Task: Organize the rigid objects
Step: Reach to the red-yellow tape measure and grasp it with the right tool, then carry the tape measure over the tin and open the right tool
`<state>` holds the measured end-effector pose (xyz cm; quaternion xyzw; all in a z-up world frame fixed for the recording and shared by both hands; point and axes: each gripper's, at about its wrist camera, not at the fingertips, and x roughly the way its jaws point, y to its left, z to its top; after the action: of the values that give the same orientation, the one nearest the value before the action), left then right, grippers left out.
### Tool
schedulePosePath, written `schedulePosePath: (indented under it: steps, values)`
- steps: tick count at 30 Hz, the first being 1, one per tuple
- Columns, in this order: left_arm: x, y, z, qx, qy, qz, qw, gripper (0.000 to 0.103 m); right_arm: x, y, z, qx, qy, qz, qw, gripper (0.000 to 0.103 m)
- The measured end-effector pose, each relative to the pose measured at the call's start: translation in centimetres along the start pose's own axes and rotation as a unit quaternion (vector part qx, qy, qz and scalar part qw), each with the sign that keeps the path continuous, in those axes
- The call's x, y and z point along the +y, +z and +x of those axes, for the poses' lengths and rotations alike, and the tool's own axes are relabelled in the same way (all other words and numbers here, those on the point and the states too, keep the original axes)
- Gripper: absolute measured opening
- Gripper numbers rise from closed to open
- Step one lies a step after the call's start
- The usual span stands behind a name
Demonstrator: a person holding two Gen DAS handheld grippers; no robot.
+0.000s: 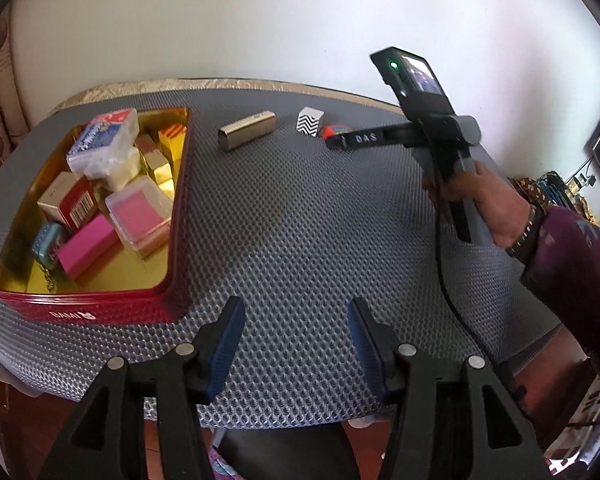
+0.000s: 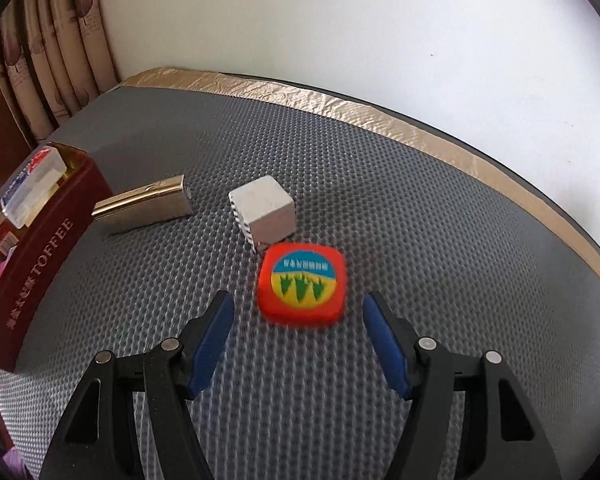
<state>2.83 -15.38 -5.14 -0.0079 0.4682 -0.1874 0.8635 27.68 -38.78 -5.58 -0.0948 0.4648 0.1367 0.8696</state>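
A red tin [image 1: 100,312] with a gold inside sits on the grey dimpled mat [image 1: 300,240], and everything else is placed from it. Inside the tin lie small boxes, among them a pink box [image 1: 86,250] and a clear case [image 1: 104,140]. Just beside the tin's far corner lies a gold bar-shaped case [image 2: 144,204]; beyond that stands a white cube box [image 2: 266,208] with a zigzag side, and touching it on the side away from the tin is an orange square tin [image 2: 302,284]. The right gripper [image 2: 298,320] hangs over the orange tin, jaws apart, gripping nothing. The left gripper [image 1: 296,336] is parted and empty over bare mat just beside the red tin's near corner.
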Motion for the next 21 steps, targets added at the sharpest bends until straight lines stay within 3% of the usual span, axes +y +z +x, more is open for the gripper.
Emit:
schedulePosePath:
  steps: [3, 5, 13, 17, 21]
  values:
    - [0.1, 0.0, 0.1, 0.003, -0.004, 0.000, 1.0000, 0.055, -0.2, 0.4, 1.0, 0.007, 0.004, 0.005, 1.000, 0.058]
    - [0.1, 0.1, 0.2, 0.004, -0.004, -0.002, 1.0000, 0.055, -0.4, 0.5, 1.2, 0.008, 0.004, 0.006, 1.000, 0.044]
    - [0.5, -0.1, 0.1, 0.008, -0.004, -0.014, 0.9999, 0.055, 0.3, -0.4, -0.2, 0.013, 0.002, 0.009, 1.000, 0.043]
    - [0.9, -0.2, -0.8, 0.012, -0.009, -0.026, 0.9995, 0.055, 1.4, -1.2, -3.4, -0.005, 0.039, 0.026, 0.999, 0.044]
    - [1.9, -0.8, -2.7, 0.004, 0.001, -0.035, 0.9994, 0.055, 5.5, -0.9, -7.0, -0.032, 0.086, 0.003, 0.996, 0.044]
